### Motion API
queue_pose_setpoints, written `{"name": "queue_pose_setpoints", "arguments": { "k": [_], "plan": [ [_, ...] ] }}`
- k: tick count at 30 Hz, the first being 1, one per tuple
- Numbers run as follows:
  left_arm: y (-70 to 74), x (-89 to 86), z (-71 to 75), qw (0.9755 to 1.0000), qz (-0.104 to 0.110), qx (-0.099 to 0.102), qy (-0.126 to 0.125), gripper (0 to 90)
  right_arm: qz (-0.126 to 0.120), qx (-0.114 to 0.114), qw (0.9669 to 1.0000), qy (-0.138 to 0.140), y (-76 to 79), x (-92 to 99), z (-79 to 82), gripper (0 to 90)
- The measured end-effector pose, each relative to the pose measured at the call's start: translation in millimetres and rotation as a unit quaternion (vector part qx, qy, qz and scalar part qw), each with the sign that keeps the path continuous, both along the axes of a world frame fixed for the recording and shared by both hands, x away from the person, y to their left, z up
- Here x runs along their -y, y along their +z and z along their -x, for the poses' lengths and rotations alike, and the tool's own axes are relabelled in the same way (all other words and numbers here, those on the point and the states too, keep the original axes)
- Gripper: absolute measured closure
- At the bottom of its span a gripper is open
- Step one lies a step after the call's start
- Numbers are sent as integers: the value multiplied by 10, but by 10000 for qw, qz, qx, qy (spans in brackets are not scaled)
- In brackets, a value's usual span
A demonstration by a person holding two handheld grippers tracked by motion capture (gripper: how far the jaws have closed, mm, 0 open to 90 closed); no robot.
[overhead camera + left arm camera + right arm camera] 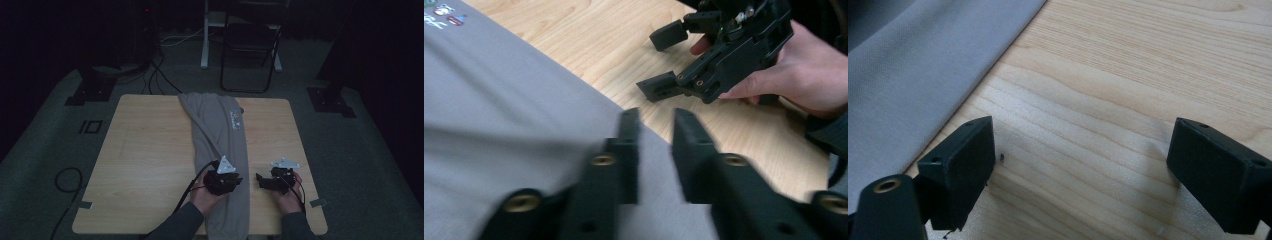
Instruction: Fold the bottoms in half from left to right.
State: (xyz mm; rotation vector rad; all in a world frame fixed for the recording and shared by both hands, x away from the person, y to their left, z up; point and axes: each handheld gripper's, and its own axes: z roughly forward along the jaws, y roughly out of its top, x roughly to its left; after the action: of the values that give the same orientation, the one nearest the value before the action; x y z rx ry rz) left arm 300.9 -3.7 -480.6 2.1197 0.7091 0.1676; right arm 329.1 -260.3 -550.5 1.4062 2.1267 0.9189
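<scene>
A long grey garment (220, 130) lies in a strip from the far edge of the wooden table (145, 150) to its near edge, with a small printed label (235, 119) near the top. My left gripper (236, 181) hovers over the garment's right edge near the front. In the left gripper view its jaws (656, 130) stand a narrow gap apart above the grey cloth (499, 100), holding nothing. My right gripper (260, 180) sits on bare wood just right of the garment, wide open (1088, 160), with the cloth's edge (908, 60) at its left. It also appears open in the left gripper view (663, 61).
A black folding chair (250, 45) and a white stand leg (205, 35) are behind the table. Dark stand bases (90, 92) (330, 100) flank the far corners. A cable (67, 180) loops on the carpet at the left. Bare wood (145, 165) lies left of the garment.
</scene>
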Motion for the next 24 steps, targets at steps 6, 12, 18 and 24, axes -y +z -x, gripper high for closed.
{"name": "queue_pose_setpoints", "arguments": {
  "k": [6, 12, 18, 24],
  "plan": [
    [116, -547, 11, 9984, 102, 300, 463, 578, -1, 26, 10000, 38, 3, 0, 10, 149],
    [-14, -1229, 48, 9880, -346, 551, 1398, 558, -184, 41, 9997, 144, 132, -120, 95, 429],
    [-376, -1713, 66, 9727, -791, 512, 2120, 551, -562, 363, 9946, 790, 381, -534, 207, 512],
    [-551, -1917, 46, 9601, -780, 512, 2637, 548, -610, 200, 9920, 1084, 375, -857, 116, 576]
  ]
}}
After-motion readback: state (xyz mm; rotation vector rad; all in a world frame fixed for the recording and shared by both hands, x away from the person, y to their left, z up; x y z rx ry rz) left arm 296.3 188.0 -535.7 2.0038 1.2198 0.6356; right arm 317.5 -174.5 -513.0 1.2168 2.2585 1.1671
